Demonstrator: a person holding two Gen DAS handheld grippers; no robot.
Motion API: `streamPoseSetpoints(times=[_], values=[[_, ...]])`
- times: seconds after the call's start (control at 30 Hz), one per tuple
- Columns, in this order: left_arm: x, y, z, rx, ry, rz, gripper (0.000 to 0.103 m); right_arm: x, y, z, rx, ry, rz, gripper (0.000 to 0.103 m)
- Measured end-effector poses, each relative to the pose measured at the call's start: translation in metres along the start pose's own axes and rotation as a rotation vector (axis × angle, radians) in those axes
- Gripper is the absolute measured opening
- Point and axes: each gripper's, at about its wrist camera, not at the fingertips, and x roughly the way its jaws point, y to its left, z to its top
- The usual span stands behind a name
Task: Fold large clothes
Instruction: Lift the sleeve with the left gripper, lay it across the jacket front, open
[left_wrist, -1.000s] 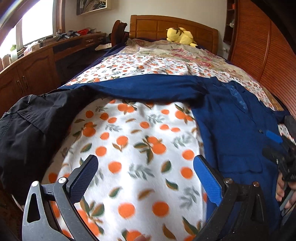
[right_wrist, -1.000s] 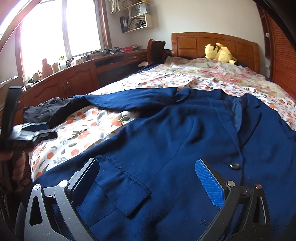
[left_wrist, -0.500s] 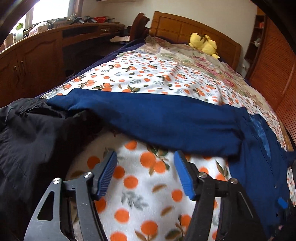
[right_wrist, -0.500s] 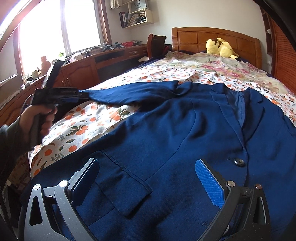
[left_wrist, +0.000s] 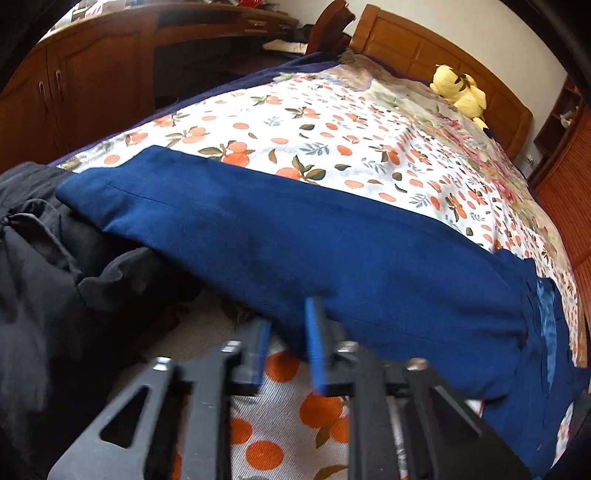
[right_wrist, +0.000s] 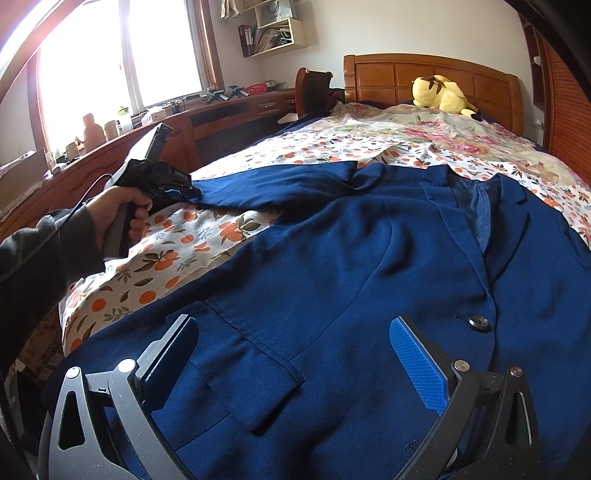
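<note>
The blue jacket (right_wrist: 332, 280) lies spread face up on the bed (right_wrist: 369, 147), which is covered with an orange-print sheet (left_wrist: 332, 140). Its body is directly ahead of and beneath the right gripper (right_wrist: 295, 362), whose fingers stand wide apart with nothing pressed between them: the flap pocket (right_wrist: 255, 369) lies in the gap between the two fingers, and the dark button (right_wrist: 479, 322) sits just beyond the tip of the right-hand blue pad (right_wrist: 417, 365). The lapels and collar lie farther ahead, up and to the right of that pad. One sleeve (left_wrist: 295, 251) stretches out sideways from the body across the sheet toward the left gripper (left_wrist: 286, 343). That gripper's fingers have drawn close together, only a narrow gap between the blue pads, and the near edge of the sleeve sits right at their tips; motion blur hides whether the cloth is actually pinched. From the right wrist view, the hand (right_wrist: 110, 218) holding the left gripper has its tip at the sleeve's cuff end. A heap of black clothing (left_wrist: 44, 280) lies left of the left fingers, under the sleeve's end. A yellow plush toy (right_wrist: 439, 92) rests far ahead by the headboard (right_wrist: 424, 74).
</note>
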Motion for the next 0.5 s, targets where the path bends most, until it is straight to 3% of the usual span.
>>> streamPoseSetpoints(times=[0.07,0.17,0.33,0.5], values=[[-0.002,-0.008,0.002,0.025,-0.006,0.032,0.003,0.0,0.0,0.0,0.001,-0.002,0.002,0.103],[-0.021,-0.034,0.0,0.115,-0.045,0.072,0.002,-0.001,-0.001,-0.001,0.004,-0.006,0.005,0.103],[-0.066,-0.076,-0.005,0.222,-0.107,0.04,0.002,-0.007,-0.001,-0.001,0.006,-0.019,0.01,0.103],[-0.121,-0.124,-0.023,0.339,-0.161,-0.048,0.002,-0.019,-0.007,0.0,0.012,-0.05,-0.007,0.103]])
